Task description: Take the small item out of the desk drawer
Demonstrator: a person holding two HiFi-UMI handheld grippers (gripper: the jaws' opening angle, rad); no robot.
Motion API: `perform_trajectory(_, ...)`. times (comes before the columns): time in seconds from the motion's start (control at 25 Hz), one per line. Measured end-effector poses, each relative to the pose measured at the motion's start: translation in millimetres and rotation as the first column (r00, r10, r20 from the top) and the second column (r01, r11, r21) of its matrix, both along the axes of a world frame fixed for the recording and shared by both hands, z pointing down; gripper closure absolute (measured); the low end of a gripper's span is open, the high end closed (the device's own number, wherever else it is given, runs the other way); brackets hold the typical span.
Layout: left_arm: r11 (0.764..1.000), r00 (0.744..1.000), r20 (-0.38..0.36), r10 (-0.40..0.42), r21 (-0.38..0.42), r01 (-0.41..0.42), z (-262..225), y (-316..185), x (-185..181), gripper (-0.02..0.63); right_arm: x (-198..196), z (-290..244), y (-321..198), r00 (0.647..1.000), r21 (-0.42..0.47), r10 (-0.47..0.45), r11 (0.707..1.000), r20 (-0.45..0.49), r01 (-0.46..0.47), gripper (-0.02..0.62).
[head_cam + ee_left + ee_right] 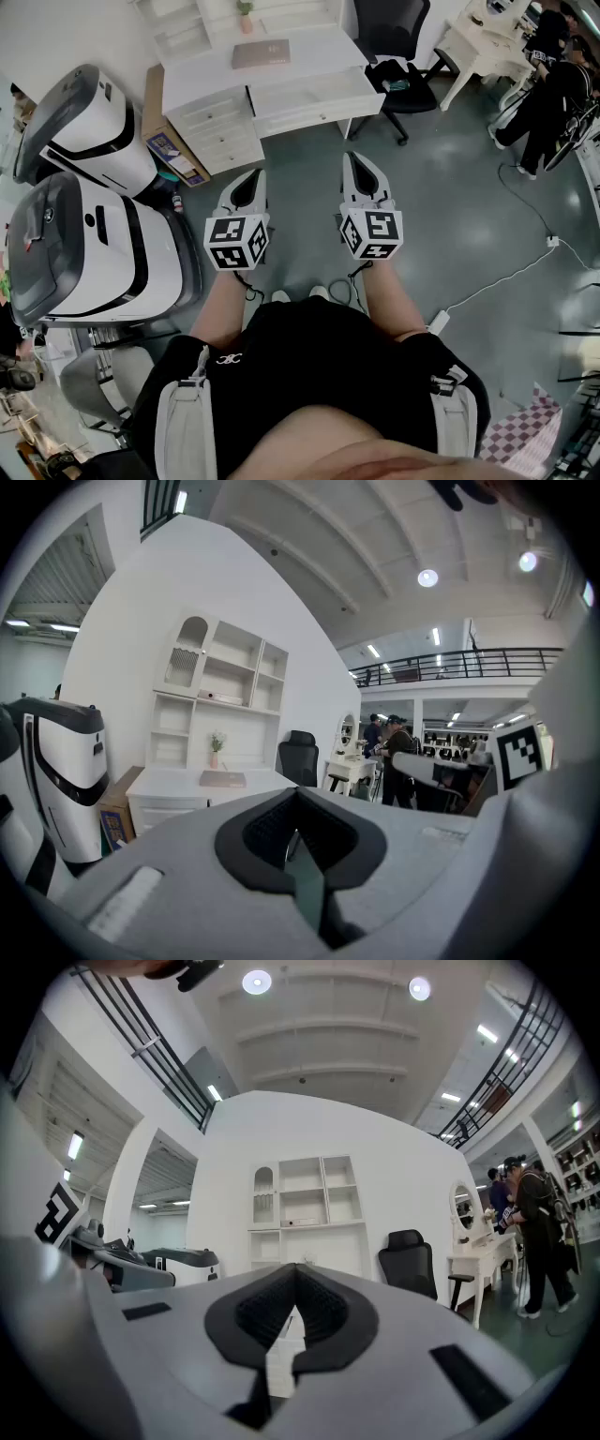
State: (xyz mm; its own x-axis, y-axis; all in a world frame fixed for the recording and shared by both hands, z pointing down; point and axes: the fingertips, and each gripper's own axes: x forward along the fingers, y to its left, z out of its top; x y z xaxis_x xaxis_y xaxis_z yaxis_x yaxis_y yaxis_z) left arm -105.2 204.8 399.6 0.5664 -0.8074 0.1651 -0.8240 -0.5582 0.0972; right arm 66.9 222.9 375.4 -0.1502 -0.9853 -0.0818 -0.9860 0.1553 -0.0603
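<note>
- Both grippers sit well short of the table (314, 49), side by side over open floor. Left gripper (254, 181): jaws together, nothing in them. Right gripper (357, 167): jaws together too, and empty.
- Risk: if you reach in with the jaws closed like this, you'd likely nudge the item deeper into the drawer rather than pick it up. Open them before you enter.
- Risk: the black chair (392, 42) stands just right of the table. A wide right-hand approach could clip it.
- Risk: the small item can't be made out from here. If you commit to a grab before you see it, you may close on the drawer wall or on nothing.
- Wide drawer (317, 116) under the table top: appears pulled out towards you, and its inside reads plain white. The item is presumably in there, though no view shows it.
- Stack of smaller drawers (217, 133) at the table's left end: fronts look shut, contents unseen.
- Cardboard box (157, 112) leaning at the table's left side: contents can't be told.
- On the table top: a flat brown book-like thing (261, 53).
</note>
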Motion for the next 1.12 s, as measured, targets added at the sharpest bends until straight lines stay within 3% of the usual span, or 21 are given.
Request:
perform_trajectory(0.56, 1.000, 1.000, -0.005, -0.005, 0.011, 0.005, -6.6, 10.5, -37.5, 0.592, -41.0, -4.3, 11.2, 1.000, 0.012, -0.026, 1.000, 0.008, 0.026, 0.598)
perform_trajectory(0.96, 1.000, 0.999, -0.027, 0.021, 0.015, -0.020, -9.1, 3.2, -76.9, 0.592, -80.5, -3.9, 8.8, 1.000, -0.003, 0.010, 1.000, -0.024, -0.010, 0.598)
perform_trajectory(1.12, 0.999, 0.999, -0.029, 0.043, 0.010, -0.042, -3.6, 0.8, -93.7, 0.592, -98.8, 0.4, 7.6, 0.999, -0.024, 0.002, 1.000, 0.046, -0.001, 0.598)
